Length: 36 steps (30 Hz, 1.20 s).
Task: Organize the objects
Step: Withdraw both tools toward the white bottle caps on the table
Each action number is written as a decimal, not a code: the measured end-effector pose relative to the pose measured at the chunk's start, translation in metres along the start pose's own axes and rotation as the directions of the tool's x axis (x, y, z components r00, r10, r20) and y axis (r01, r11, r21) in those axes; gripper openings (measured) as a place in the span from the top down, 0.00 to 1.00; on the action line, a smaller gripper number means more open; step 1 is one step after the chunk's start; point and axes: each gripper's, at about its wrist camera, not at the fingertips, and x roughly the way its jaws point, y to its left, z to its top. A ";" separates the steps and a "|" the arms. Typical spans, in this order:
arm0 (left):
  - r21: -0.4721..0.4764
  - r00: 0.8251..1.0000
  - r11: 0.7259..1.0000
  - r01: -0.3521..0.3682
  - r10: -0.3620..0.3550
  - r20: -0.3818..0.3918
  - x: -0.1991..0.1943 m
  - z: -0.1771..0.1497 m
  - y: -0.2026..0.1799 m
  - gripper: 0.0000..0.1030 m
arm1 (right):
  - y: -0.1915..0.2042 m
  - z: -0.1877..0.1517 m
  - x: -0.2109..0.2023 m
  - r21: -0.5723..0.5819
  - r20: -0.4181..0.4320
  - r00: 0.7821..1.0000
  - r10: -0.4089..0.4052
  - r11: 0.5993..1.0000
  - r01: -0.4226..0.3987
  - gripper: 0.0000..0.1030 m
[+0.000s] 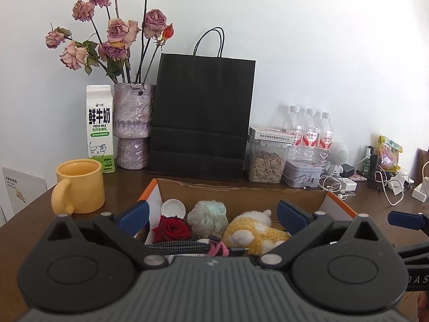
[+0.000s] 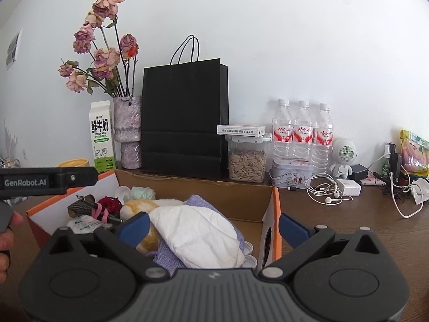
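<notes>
An open cardboard box [image 1: 241, 191] with orange edges stands on the brown table. It holds a red rose [image 1: 173, 228], a white cap [image 1: 173, 208], a pale green mesh ball [image 1: 207, 214], a yellow and white plush [image 1: 254, 232] and a braided cable [image 1: 179, 248] with a pink tie. My left gripper [image 1: 213, 214] hovers over the near side of the box, open wide, nothing between its fingers. The right wrist view shows the box [image 2: 201, 185] with a white cloth [image 2: 198, 233] lying on a lilac towel [image 2: 199, 201]. My right gripper [image 2: 213, 229] stands open above them, pressing nothing.
Behind the box stand a black paper bag [image 1: 203, 112], a vase of dried roses [image 1: 133, 126], a milk carton [image 1: 99, 128] and a yellow mug [image 1: 79, 185]. To the right are a seed jar [image 2: 248, 162], water bottles [image 2: 303, 134], a tin [image 2: 292, 171], earphones [image 2: 325, 191] and cables.
</notes>
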 end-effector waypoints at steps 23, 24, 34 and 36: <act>-0.028 0.999 1.000 0.002 -0.003 -0.039 -0.071 -0.053 0.025 0.00 | 0.008 -0.050 -0.060 0.002 -0.051 0.996 -0.074 0.997 0.074 0.00; -0.025 0.999 1.000 0.003 -0.005 -0.051 -0.072 -0.054 0.025 0.00 | 0.009 -0.052 -0.061 -0.003 -0.062 0.995 -0.074 0.997 0.074 0.00; 0.072 0.962 0.997 -0.021 0.040 -0.269 -0.047 -0.073 0.014 0.07 | 0.015 -0.059 -0.044 -0.016 -0.230 0.972 -0.059 0.998 0.057 0.32; 0.069 0.955 0.997 -0.025 0.044 -0.294 -0.043 -0.075 0.015 0.10 | 0.014 -0.061 -0.038 0.003 -0.263 0.964 -0.041 0.999 0.043 0.34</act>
